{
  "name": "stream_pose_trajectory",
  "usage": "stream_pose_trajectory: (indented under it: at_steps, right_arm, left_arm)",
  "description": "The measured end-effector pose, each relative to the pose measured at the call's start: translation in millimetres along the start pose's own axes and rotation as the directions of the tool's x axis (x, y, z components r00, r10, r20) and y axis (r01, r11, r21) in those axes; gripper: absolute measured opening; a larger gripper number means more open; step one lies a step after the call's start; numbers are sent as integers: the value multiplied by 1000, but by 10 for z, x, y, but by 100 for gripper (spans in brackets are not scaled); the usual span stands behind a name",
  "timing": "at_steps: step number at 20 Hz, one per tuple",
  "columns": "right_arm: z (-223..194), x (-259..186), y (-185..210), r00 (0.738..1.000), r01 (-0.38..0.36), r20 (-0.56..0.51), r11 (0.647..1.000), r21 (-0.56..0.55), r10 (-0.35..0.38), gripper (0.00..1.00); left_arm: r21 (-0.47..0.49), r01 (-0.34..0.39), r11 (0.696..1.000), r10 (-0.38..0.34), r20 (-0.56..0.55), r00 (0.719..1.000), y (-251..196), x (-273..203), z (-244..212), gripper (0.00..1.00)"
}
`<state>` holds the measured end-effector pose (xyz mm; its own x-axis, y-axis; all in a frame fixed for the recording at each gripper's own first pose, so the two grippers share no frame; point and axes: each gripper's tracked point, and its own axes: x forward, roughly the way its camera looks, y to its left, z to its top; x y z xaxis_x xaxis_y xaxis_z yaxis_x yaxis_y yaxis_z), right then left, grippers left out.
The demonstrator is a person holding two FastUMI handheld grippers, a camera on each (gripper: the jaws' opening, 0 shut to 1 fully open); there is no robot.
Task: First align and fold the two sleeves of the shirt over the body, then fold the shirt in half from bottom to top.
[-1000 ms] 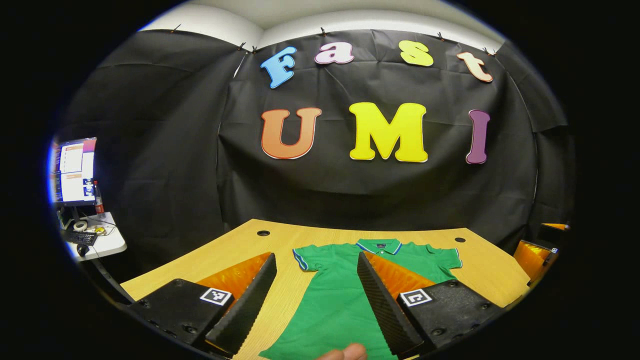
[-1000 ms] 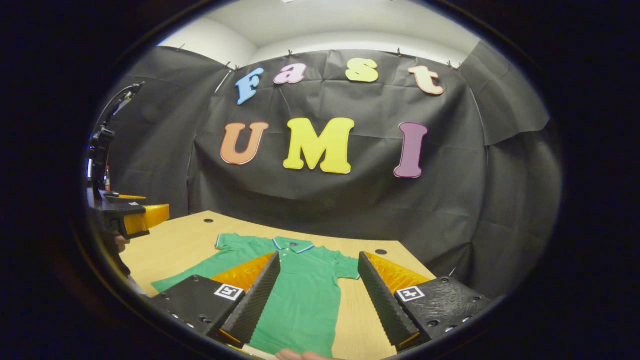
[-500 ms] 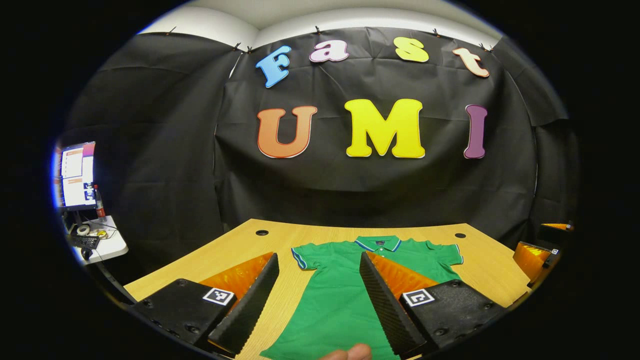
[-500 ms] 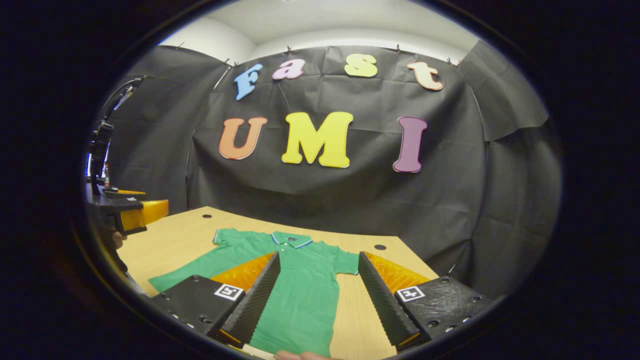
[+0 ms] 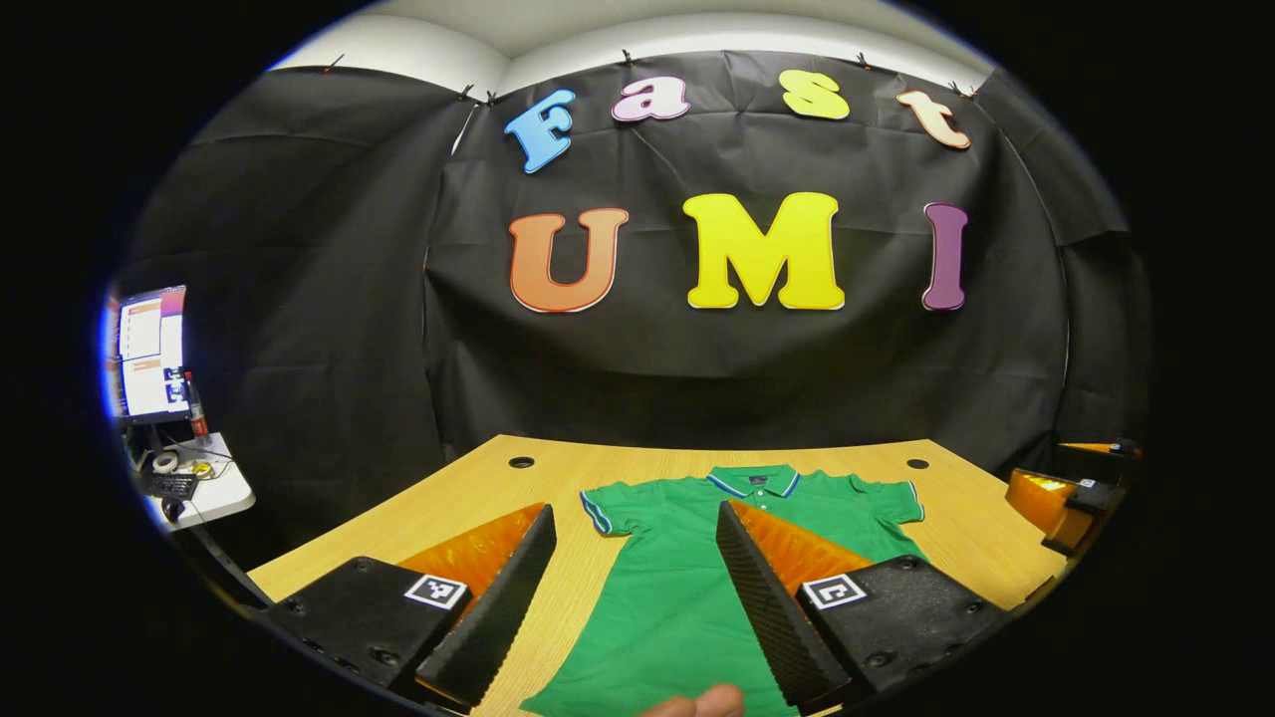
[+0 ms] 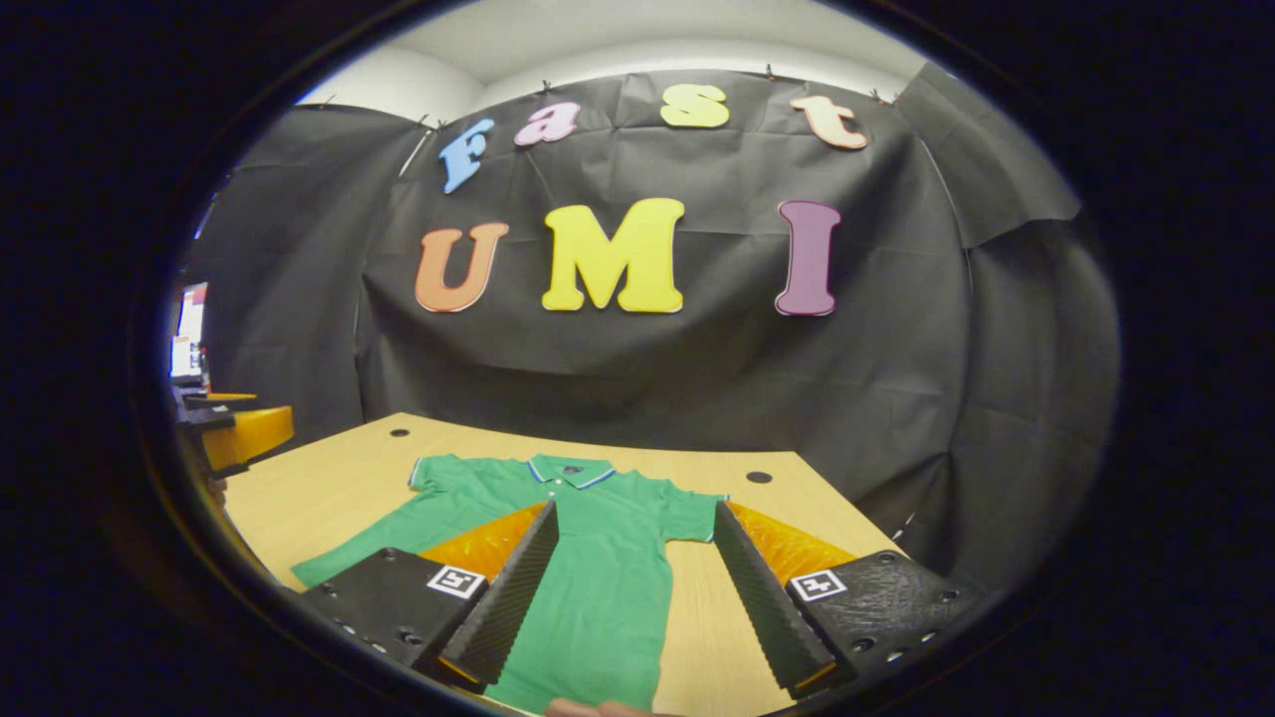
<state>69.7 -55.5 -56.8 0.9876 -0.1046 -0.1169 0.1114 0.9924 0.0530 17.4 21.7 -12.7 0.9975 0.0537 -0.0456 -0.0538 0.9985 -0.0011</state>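
A bright green short-sleeved polo shirt (image 5: 677, 597) lies on a pale wood-grain desk (image 5: 478, 488); its collar (image 5: 754, 482) and sleeve cuffs carry thin blue and white stripes. A small dark patch, perhaps a label, sits inside the collar.

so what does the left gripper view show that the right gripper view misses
Left gripper view: a monitor above a cluttered white side table at far left, and the right gripper at the right edge.

Right gripper view: the left gripper at the left edge.

Both: the green polo shirt lying flat, sleeves unfolded, on the wooden table, each between open fingers.
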Motion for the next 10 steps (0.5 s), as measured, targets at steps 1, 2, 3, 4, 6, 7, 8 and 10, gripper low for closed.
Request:
stream_pose_trajectory:
  at_steps: [1,2,3,4,6,7,8,10]
  right_arm:
    - [-22,130,-61,1000,7,-13,1000,23,-6,95]
    - [-14,276,-127,1000,16,-19,999,44,-16,95]
    - [-35,443,-231,999,41,-34,998,56,-40,94]
    - [-51,619,-336,997,69,-46,996,54,-67,95]
    - [-160,966,-599,987,142,-84,989,47,-138,95]
    - [-257,1114,-714,980,172,-109,984,55,-165,95]
    - [-332,1269,-788,975,188,-134,980,69,-178,95]
    - [-546,1560,-916,960,215,-200,973,80,-196,95]
  left_arm:
    - [1,0,1000,0,0,1000,-5,3,-4,100]
    - [2,0,1000,0,-1,1000,-4,12,-10,100]
    - [3,0,1000,0,-1,1000,6,6,-16,100]
    - [5,-1,1000,1,-1,1000,16,9,-11,100]
    - [8,-9,1000,9,-1,1000,44,27,-25,100]
    - [6,-11,1000,11,-4,1000,55,34,-29,100]
    - [4,-12,1000,12,-7,1000,69,47,-36,100]
    - [-3,-16,1000,16,-15,1000,98,60,-60,100]
